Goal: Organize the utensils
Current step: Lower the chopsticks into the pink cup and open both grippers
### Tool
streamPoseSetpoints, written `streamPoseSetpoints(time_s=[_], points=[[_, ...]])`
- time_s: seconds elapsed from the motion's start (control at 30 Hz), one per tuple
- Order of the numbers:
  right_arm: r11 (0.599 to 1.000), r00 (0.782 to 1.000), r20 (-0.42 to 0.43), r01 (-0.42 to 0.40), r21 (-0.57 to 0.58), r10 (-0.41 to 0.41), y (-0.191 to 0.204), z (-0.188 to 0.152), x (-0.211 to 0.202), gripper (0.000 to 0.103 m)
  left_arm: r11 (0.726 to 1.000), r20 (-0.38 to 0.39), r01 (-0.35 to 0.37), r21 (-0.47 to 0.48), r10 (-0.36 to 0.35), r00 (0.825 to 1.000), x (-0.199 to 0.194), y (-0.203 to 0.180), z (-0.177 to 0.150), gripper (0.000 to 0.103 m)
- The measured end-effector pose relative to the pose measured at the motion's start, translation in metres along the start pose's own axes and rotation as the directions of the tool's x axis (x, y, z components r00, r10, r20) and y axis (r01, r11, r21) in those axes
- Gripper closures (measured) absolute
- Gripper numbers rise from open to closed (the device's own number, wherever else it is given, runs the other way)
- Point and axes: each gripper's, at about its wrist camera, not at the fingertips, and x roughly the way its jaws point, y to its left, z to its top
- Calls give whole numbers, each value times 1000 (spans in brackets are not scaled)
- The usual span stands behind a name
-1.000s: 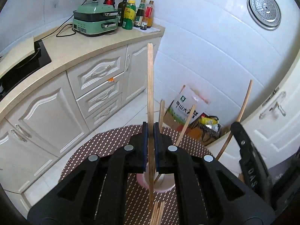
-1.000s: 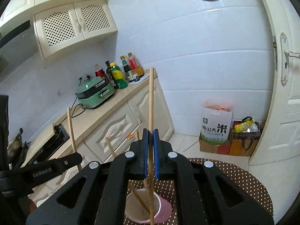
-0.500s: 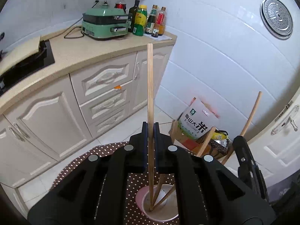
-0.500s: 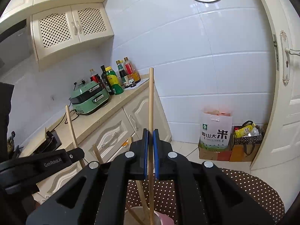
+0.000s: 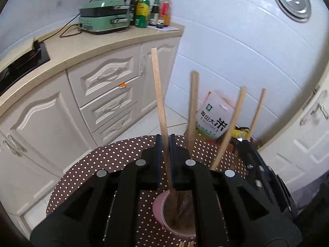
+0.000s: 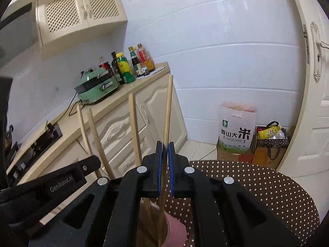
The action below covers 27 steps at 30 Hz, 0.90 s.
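- Over the pink cup (image 5: 162, 212), dotted table (image 5: 86, 177): left gripper (image 5: 164, 144) clamped on chopstick (image 5: 159, 94), tip inside cup.
- Right gripper (image 6: 165, 150) pinching second chopstick (image 6: 168, 111).
- Handling, judged: light, stiff, slippery; grip mid-shaft.

Both views bright with even daylight, soft glare on the wall tiles (image 5: 236, 47), strong fisheye bending and dark corners, chopsticks (image 5: 193, 107) slightly motion-blurred, shadows faint.

Matte black left hand-held gripper (image 5: 164, 144) and right hand-held gripper (image 6: 165, 150): blue-lined fingers, silver screws, white "GenRobot.AI" lettering.
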Motion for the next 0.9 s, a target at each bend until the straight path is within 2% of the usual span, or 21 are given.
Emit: streamPoseSetpoints(time_s=[0.2,0.37,0.47,0.5,0.57,0.6,0.7,0.9], points=[[998,999,-44,-30,-55,28,7,-7,-1,98,999,-10,39,28,-39,999,-7,1,-12,95],[992,991,-122,-59,-107,46,9,-12,-3,96,995,-42,72,70,-69,997,-10,3,-22,95],[992,986,-158,-66,-109,48,6,-14,-4,95,993,-43,45,108,-40,998,-12,1,-27,92],[991,984,-174,-57,-117,36,5,-15,-5,93,991,-47,30,129,-25,999,-13,0,-28,92],[990,982,-188,-37,-136,10,4,-16,-8,81,987,-64,21,162,-11,998,-13,-3,-30,92],[990,982,-190,-34,-139,8,3,-17,-10,78,985,-73,23,171,-11,997,-13,-4,-31,92],[991,979,-204,-31,-131,4,-2,-19,-15,76,984,-102,15,177,4,995,-12,-4,-37,92],[993,976,-216,-3,-116,-22,-12,-20,-30,63,992,-148,29,126,-10,989,-17,7,-49,90]])
